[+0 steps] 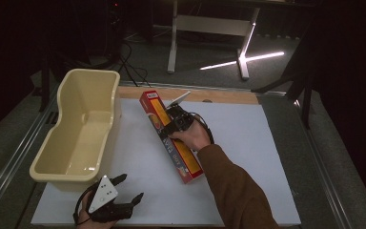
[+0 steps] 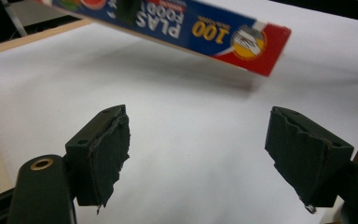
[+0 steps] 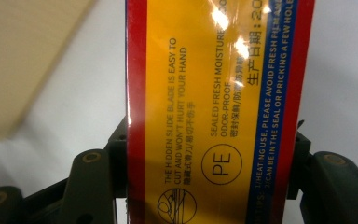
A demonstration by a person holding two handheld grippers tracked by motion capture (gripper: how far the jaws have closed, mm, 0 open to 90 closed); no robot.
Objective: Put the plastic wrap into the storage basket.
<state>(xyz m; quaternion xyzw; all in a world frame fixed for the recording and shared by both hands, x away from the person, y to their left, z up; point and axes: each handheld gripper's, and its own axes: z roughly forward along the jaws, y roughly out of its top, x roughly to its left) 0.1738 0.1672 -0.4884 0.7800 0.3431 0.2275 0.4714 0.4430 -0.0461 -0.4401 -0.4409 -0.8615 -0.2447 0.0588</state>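
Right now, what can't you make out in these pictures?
- Long red and yellow cardboard box: both ends cut off by the right gripper view's edges.
- Right gripper: the box hides where its jaws meet it.
- Box label: too small to read in the high view.
- Cream plastic tub: near inner wall hidden by its rim.

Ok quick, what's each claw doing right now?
Left gripper: open, holding nothing.
Right gripper: shut on the box.

Right gripper [image 1: 170,125] clamped on long red-and-yellow box [image 1: 171,136] beside cream tub [image 1: 71,157]; left gripper [image 1: 124,192] jaws apart.
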